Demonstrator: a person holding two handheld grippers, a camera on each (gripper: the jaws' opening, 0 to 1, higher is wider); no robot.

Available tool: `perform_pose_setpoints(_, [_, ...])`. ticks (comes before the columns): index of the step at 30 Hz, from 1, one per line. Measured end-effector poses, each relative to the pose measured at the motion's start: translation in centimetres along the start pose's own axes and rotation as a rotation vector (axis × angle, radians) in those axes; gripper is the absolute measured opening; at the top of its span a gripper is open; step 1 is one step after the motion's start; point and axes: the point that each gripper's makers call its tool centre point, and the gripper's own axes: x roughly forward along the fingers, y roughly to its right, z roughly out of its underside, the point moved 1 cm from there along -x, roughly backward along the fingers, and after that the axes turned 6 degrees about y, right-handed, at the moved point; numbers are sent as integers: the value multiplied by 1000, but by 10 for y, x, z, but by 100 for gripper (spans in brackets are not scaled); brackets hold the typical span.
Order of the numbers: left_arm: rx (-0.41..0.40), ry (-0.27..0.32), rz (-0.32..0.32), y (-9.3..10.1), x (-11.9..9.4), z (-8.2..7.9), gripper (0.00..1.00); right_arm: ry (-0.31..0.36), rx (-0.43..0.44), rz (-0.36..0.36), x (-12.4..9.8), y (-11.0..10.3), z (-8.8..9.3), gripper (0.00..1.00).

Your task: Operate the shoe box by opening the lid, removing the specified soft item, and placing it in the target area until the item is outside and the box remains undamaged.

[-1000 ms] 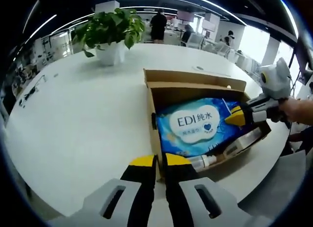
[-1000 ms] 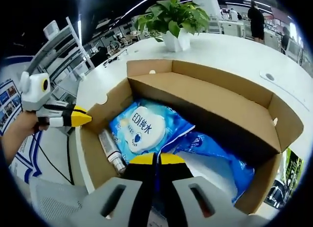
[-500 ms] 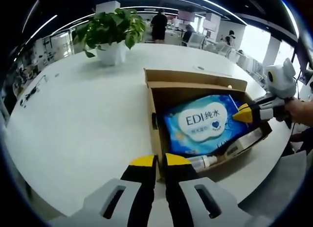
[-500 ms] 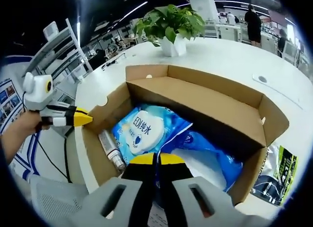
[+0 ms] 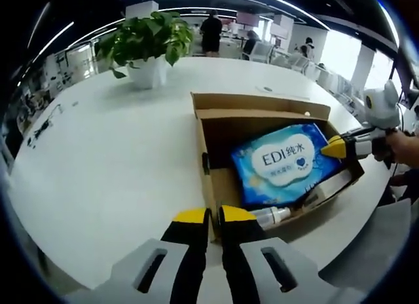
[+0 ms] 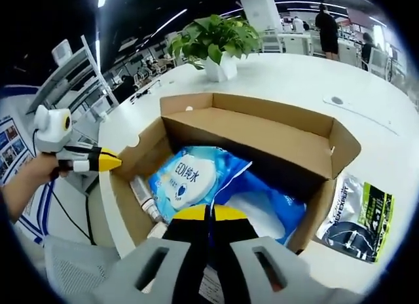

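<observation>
An open cardboard shoe box (image 5: 260,108) lies on the white table, lid flap folded back. Inside it lies a blue EDI wet-wipe pack (image 5: 281,161), one end raised toward the box's right edge. My right gripper (image 5: 335,147) comes in from the right, shut on that end. In the right gripper view its jaws (image 6: 209,213) are closed over the blue pack (image 6: 186,179) at the box's (image 6: 262,130) near side. My left gripper (image 5: 209,216) is shut with nothing in it, just outside the box's near left corner, and it shows as a yellow tip (image 6: 99,161).
A small clear bottle (image 5: 271,216) lies along the box's near wall. A dark pouch with a green label (image 6: 357,215) sits on the table (image 6: 308,75) beside the box. A potted plant (image 5: 149,45) stands at the far side. People stand in the background.
The right gripper has drawn back toward the box's right edge, and the blue pack has slid and lifted with it. The left gripper has stayed where it was.
</observation>
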Motion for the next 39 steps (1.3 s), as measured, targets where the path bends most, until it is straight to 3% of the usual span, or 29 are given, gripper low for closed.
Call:
perform_pose_setpoints(9, [74,36,27,15,1,-19,23,12,36,17,-9,10,3,0])
perform_pose_setpoints(11, [76,48,42,19,2,-23,18,15,41,21,-11,12,4,0])
perform_pose_setpoints(16, [100,42,81,32,10,-27,19,19,48,30,-15,15,4,0])
perform_pose_setpoints(21, [145,-15,148,51,27,-17,20,21,58,43,-19,21,5,0])
perform_pose_setpoints(27, [110,-74,208,65,49,-8,21,20,39,55,-20,23,7,0])
perform_pose_setpoints(32, [83,-156,252,75,62,1,21,13,-6,63,-21,24,9,0])
perform_pose_setpoints(36, [0,-170,294,83,70,0,14,9,-22,63,-21,24,10,0])
perform_pose_setpoints(39, [-3,-185,291,83,73,2,11,8,-20,63,-21,25,10,0])
